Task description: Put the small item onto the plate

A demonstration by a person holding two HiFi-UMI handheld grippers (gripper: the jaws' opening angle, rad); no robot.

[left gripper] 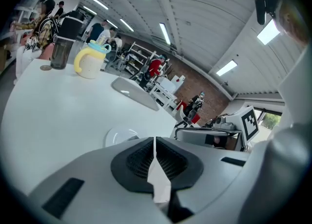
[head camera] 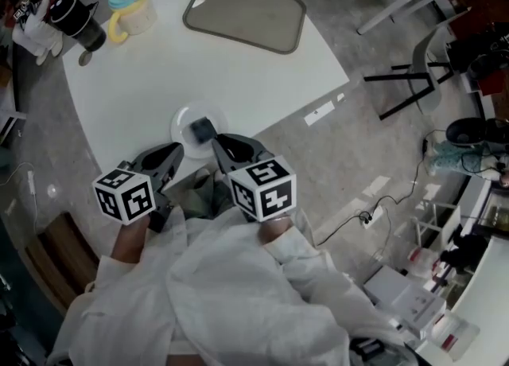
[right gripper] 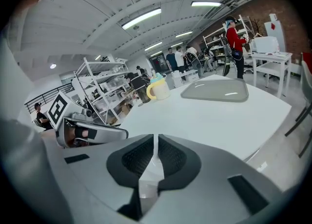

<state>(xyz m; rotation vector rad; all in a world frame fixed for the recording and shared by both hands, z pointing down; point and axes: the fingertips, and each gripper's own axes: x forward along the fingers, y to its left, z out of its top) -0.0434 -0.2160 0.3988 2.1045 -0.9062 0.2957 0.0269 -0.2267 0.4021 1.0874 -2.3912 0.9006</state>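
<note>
A small white plate (head camera: 184,120) sits near the table's front edge, and a small dark square item (head camera: 203,129) lies on it. My right gripper (head camera: 217,142) is shut and empty, its tip at the plate's near right rim, just short of the item. My left gripper (head camera: 176,150) is also shut and empty, just in front of the plate's near left rim. In the left gripper view the plate (left gripper: 121,135) shows beyond the closed jaws (left gripper: 155,146), and the item is hidden there. The right gripper view shows only its closed jaws (right gripper: 156,142) and bare table.
A grey tray (head camera: 245,13) lies at the far side of the white table (head camera: 199,70). A yellow lidded cup (head camera: 129,8) and a dark tumbler (head camera: 78,18) stand at the far left corner. A chair (head camera: 421,70) and floor cables are to the right. People stand far off.
</note>
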